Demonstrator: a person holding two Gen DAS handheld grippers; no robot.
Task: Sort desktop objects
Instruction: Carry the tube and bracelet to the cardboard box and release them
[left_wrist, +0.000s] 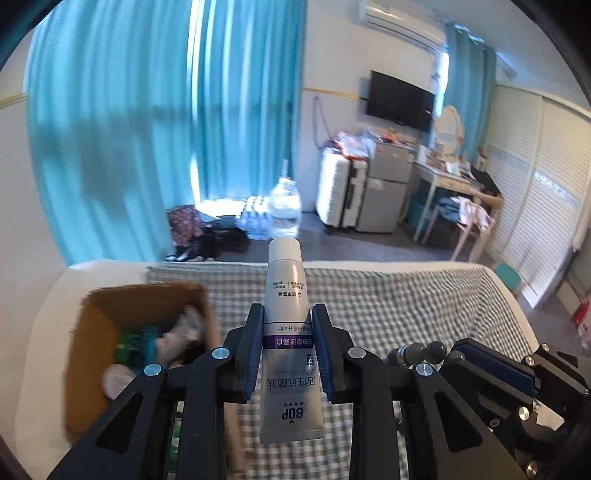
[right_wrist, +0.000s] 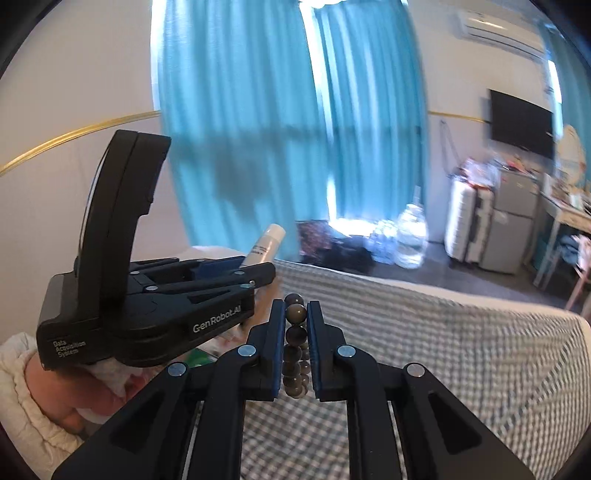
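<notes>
My left gripper (left_wrist: 288, 314) is shut on a silver-grey toothpaste tube (left_wrist: 286, 295) with a purple band, cap pointing away from me, held above the checked cloth (left_wrist: 388, 295). In the right wrist view the same left gripper (right_wrist: 258, 269) shows from the side with the tube's white cap (right_wrist: 267, 242) sticking out. My right gripper (right_wrist: 297, 308) is shut on a dark beaded bracelet (right_wrist: 295, 336), whose beads hang between the blue pads. The right gripper's side (left_wrist: 491, 369) shows at the lower right of the left wrist view, with beads (left_wrist: 417, 350) poking out.
An open cardboard box (left_wrist: 96, 332) holding several sorted items sits at the left on the cloth. A person's hand in a white sleeve (right_wrist: 22, 398) holds the left gripper. Beyond the bed lie a floor with water bottles (left_wrist: 282, 210), a suitcase, a small fridge and a desk.
</notes>
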